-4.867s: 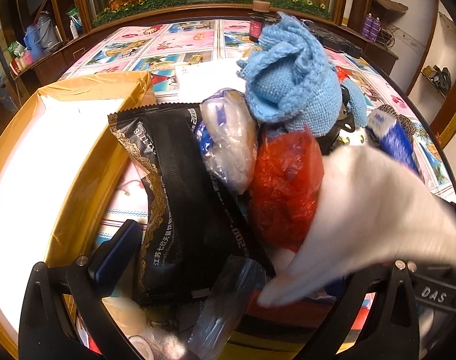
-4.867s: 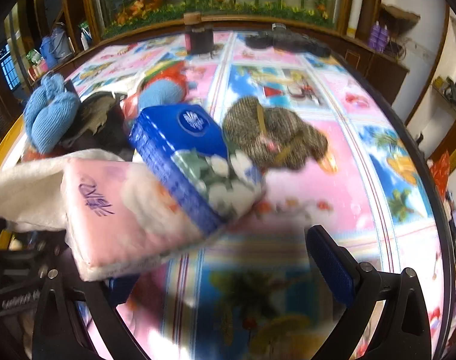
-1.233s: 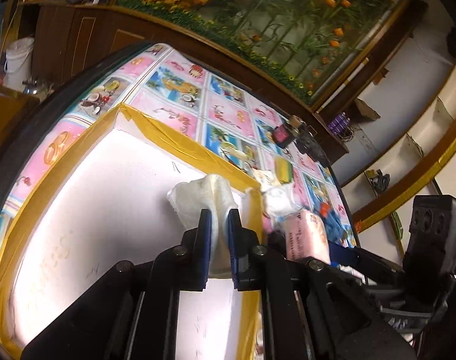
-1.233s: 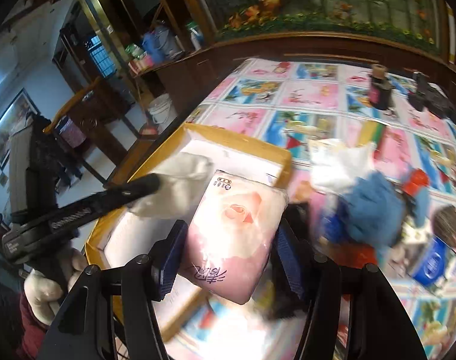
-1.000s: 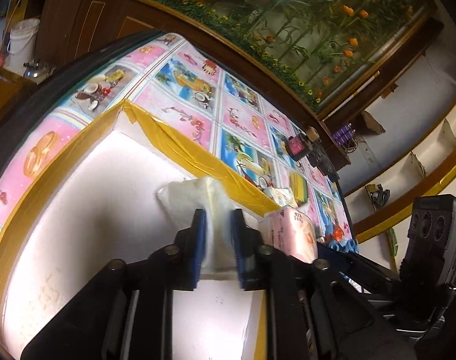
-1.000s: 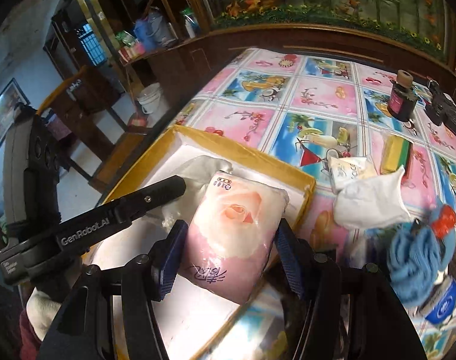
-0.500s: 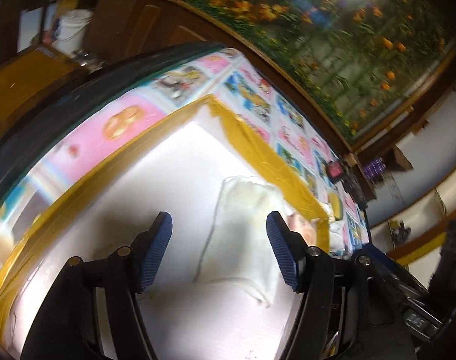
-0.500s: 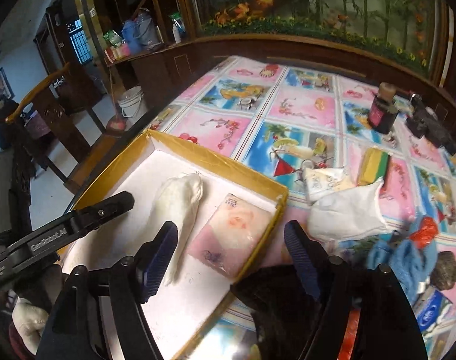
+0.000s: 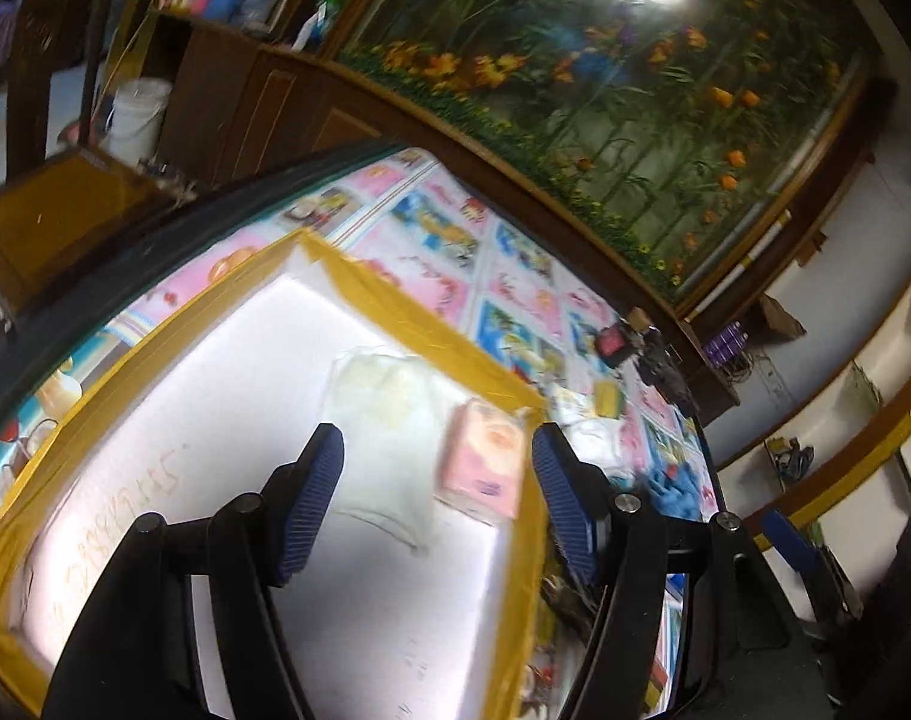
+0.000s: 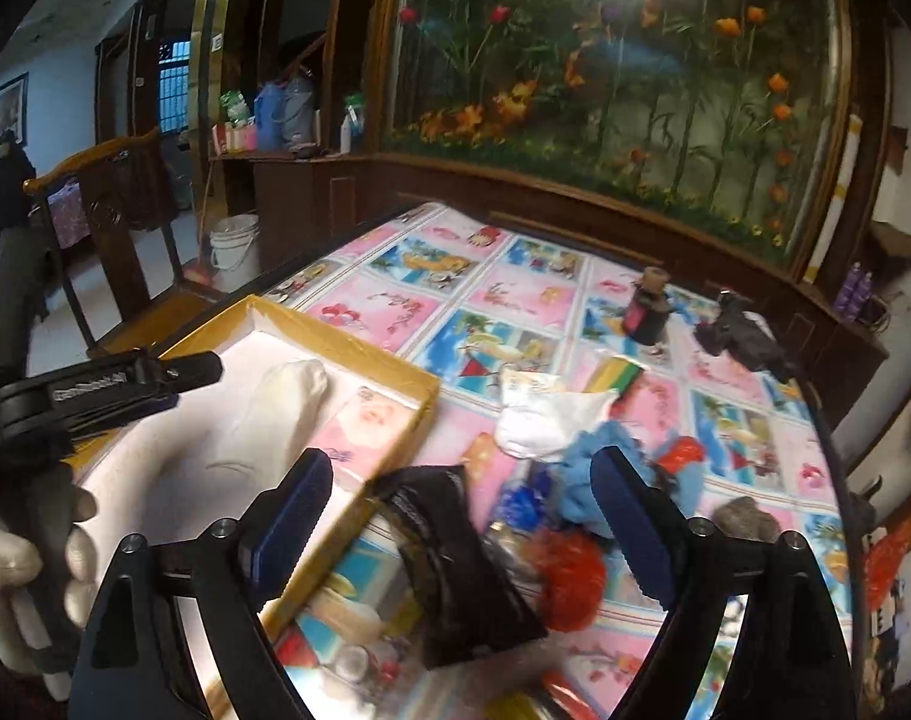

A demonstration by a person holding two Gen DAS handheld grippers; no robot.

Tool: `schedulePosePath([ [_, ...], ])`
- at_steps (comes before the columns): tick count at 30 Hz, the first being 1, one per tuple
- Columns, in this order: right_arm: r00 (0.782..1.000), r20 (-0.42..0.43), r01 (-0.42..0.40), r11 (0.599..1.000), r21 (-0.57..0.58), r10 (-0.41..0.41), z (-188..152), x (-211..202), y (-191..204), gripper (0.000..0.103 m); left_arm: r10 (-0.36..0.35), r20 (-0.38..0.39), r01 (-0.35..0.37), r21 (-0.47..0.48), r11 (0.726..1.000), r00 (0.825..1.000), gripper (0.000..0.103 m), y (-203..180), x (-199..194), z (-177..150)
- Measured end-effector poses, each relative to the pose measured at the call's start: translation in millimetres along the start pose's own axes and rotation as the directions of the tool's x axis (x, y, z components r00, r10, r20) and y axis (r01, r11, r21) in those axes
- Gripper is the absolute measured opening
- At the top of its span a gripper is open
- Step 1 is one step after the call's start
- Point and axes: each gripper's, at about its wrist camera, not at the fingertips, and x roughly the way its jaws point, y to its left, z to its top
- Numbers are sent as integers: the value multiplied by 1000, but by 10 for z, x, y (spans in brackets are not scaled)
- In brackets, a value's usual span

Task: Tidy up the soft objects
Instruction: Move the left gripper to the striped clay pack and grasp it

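Left gripper (image 9: 437,498) open w/ nothing held, over box (image 9: 395,312) w/ pink tissue pack (image 9: 485,462) & white cloth (image 9: 383,420) inside; right gripper (image 10: 461,516) opening, empty, above desk (image 10: 515,294) pile.

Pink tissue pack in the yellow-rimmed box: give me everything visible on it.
The pink soft-plastic tissue pack is a flat rectangular packet with a pale rose-like print and small dark writing near one end. It lies flat on the white floor of the yellow-rimmed box, in the corner against the rim, beside the white crumpled cloth; contact between them is unclear. No gripper touches it.
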Motion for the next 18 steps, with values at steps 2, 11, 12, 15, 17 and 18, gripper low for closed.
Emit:
schedulePosePath([
  [2, 1000, 16, 17, 1000, 20, -17, -104, -138, -86, 90, 16, 42, -19, 67, 998, 999, 64, -216, -144, -78],
  [11, 999, 22, 45, 990, 137, -49, -446, -489, -548, 91, 87, 303, -157, 214, 964, 949, 95, -841, -685, -308],
  [12, 998, 23, 51, 987, 153, -56, -493, -531, -613, 91, 77, 299, -152, 237, 959, 951, 102, -894, -682, -315],
  [15, 997, 22, 62, 981, 186, -67, -539, -571, -791, 91, 63, 226, -122, 255, 959, 972, 103, -983, -581, -348],
  [17, 997, 18, 72, 975, 211, -78, -596, -610, -903, 91, 63, 166, -106, 267, 958, 984, 103, -1033, -473, -398],
  [18, 997, 16, 74, 973, 217, -80, -602, -603, -951, 92, 65, 138, -101, 276, 956, 988, 103, -1058, -416, -434],
])
